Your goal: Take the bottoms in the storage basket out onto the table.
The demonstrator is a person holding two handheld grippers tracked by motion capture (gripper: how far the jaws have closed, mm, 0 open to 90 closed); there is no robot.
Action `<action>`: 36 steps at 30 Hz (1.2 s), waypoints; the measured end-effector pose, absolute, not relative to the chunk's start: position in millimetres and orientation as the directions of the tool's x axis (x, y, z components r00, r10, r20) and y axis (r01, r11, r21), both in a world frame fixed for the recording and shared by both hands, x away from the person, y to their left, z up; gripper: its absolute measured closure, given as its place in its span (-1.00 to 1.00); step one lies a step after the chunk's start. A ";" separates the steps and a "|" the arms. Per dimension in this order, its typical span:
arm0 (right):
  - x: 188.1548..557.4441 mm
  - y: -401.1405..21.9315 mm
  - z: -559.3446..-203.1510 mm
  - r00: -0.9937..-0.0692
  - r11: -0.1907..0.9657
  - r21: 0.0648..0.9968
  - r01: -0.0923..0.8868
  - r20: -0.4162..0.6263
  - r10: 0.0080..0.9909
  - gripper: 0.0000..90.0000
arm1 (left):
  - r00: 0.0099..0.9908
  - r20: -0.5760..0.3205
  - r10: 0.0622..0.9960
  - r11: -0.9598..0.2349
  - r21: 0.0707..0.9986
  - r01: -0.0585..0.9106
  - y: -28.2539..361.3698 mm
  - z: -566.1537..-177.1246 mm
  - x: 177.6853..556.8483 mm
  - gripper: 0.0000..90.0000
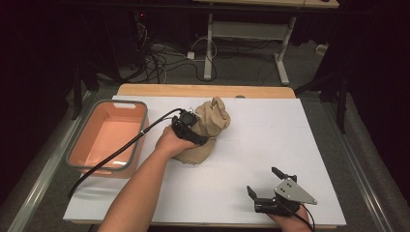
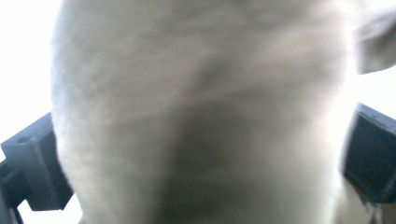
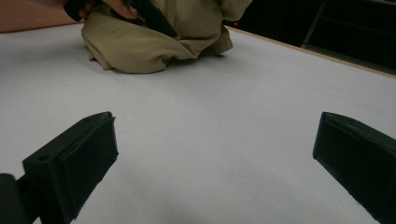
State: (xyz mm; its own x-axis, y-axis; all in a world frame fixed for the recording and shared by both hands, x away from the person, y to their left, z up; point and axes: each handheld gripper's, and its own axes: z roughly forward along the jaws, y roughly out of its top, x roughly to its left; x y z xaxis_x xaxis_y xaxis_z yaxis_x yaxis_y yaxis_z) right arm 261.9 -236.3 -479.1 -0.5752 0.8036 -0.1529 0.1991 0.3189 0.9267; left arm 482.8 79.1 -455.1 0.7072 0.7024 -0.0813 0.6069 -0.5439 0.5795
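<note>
Tan cloth [image 2: 201,112] crowds right up against my left gripper [image 2: 201,186], its jaws spread wide to either side of the bunched fabric (close and blurred, but the pads look clear of it, not pinching). From above, that gripper [image 1: 186,126] sits against the crumpled heap [image 1: 205,130] near the middle of the table [image 1: 270,130], just right of the orange bin [image 1: 109,135]. My right gripper [image 1: 263,186] rests low at the near edge, well apart from the cloth, jaws spread and empty over bare white surface [image 3: 210,140].

I judge the work barely started: the cloth lies in a rumpled mound on the table, nothing is in the bin, and no grip is made yet. Left to do is seizing the fabric and dealing with it.

Count: one cloth, one bin, two grippers.
</note>
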 end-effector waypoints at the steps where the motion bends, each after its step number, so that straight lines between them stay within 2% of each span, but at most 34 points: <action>1: 261.7 -236.4 -478.6 -0.572 0.316 0.927 0.200 -0.151 0.806 -0.99 | 0.711 -0.080 0.699 -0.543 0.587 0.600 79.0 -453.0 481.5 -1.00; 17: 259.8 -235.7 -475.1 -0.571 0.310 0.932 0.190 -0.152 0.806 -0.99 | 0.706 -0.095 0.701 -0.472 0.681 0.560 86.5 -434.1 459.6 -1.00; 21: 259.8 -236.2 -474.7 -0.572 0.310 0.932 0.188 -0.153 0.806 -0.99 | 0.724 -0.072 0.686 -0.492 0.687 0.534 87.8 -433.6 452.8 -1.00; 36: 258.8 -235.7 -473.6 -0.571 0.306 0.934 0.184 -0.152 0.807 -0.99 | 0.713 -0.066 0.698 -0.376 0.814 0.443 105.5 -434.7 414.5 -1.00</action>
State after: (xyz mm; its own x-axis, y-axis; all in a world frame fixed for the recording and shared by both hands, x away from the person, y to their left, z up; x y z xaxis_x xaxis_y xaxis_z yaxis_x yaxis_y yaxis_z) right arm 258.8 -235.7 -473.6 -0.5709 0.8069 -0.1517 0.1845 0.3061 0.9340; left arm 414.5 105.5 -434.7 0.7135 0.6976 -0.0661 0.4428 -0.3758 0.8140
